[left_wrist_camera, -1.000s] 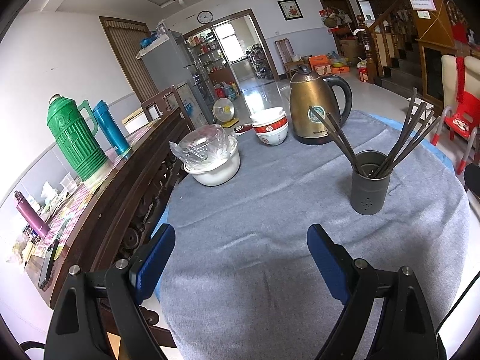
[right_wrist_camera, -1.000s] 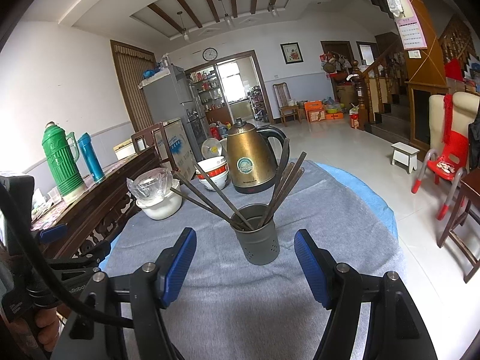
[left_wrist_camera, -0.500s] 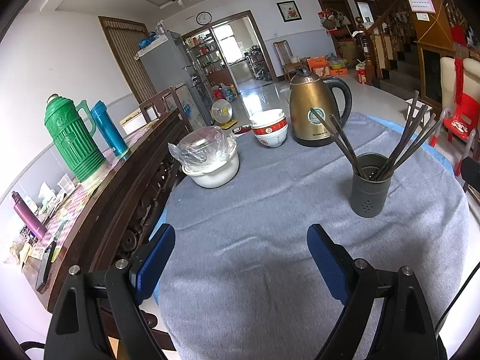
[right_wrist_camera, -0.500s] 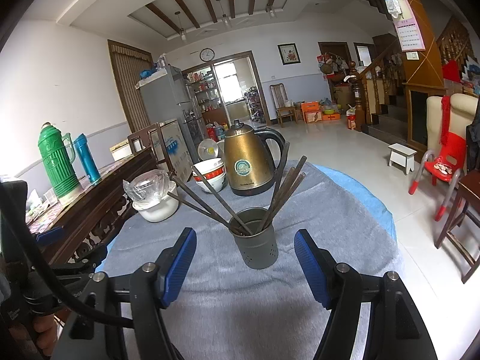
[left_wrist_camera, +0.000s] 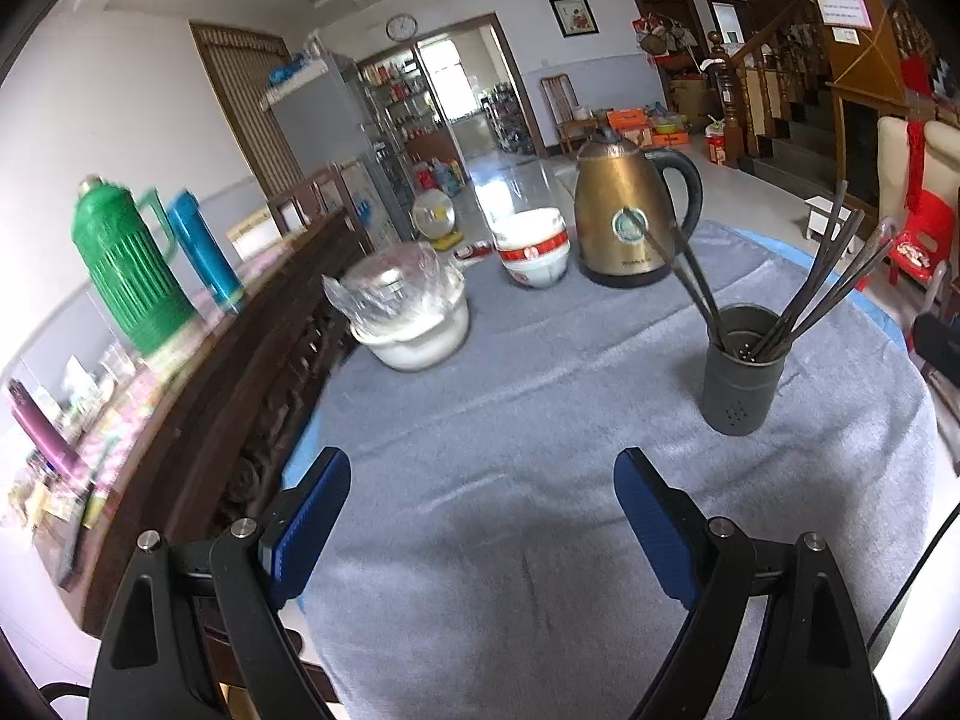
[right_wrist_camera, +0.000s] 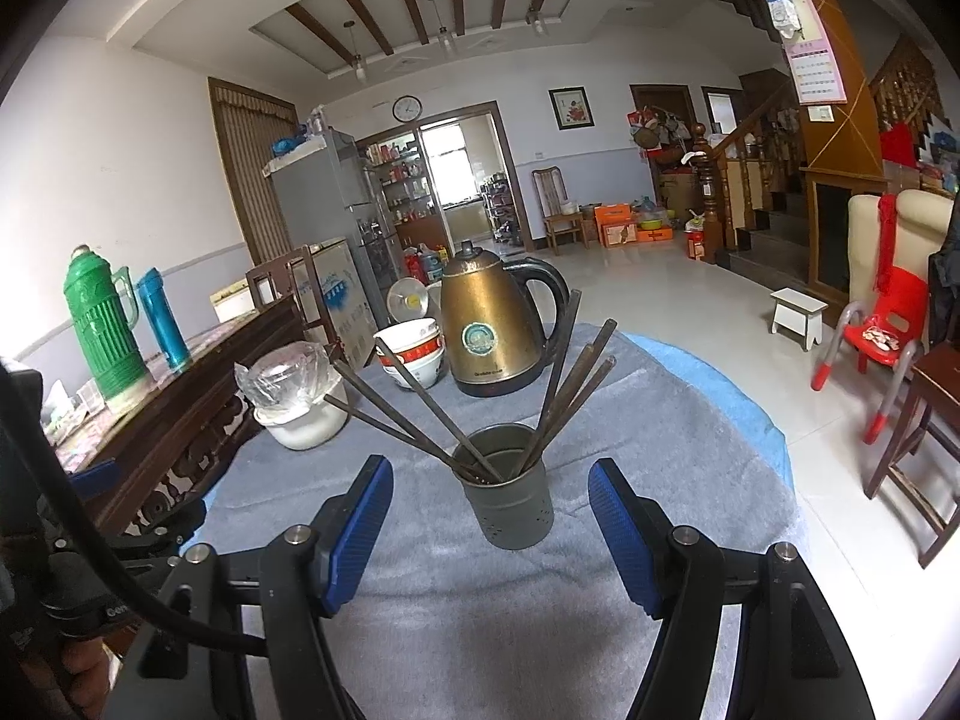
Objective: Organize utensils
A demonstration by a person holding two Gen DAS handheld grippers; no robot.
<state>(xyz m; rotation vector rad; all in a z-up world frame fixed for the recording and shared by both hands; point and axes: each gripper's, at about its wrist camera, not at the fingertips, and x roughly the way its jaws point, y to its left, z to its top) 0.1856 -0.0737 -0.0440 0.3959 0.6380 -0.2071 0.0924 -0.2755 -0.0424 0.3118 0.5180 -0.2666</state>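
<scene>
A dark grey perforated holder (right_wrist_camera: 509, 487) stands upright on the grey tablecloth (right_wrist_camera: 480, 618), with several dark chopsticks (right_wrist_camera: 561, 384) fanned out of it. It also shows in the left wrist view (left_wrist_camera: 744, 372) at the right, with the chopsticks (left_wrist_camera: 834, 282) leaning out. My right gripper (right_wrist_camera: 489, 525) is open and empty, its blue pads on either side of the holder, just short of it. My left gripper (left_wrist_camera: 483, 516) is open and empty over bare cloth (left_wrist_camera: 480, 540), left of the holder and nearer than it.
A bronze kettle (right_wrist_camera: 489, 324), stacked red-and-white bowls (right_wrist_camera: 414, 351) and a white bowl under plastic wrap (right_wrist_camera: 297, 402) stand at the table's far side. A dark wooden sideboard (left_wrist_camera: 240, 372) with a green thermos (left_wrist_camera: 123, 270) runs along the left. The table edge falls off at right.
Both views have shifted slightly; the left wrist view is blurred by motion. The right gripper has come a little closer to the holder. Both stay open.
</scene>
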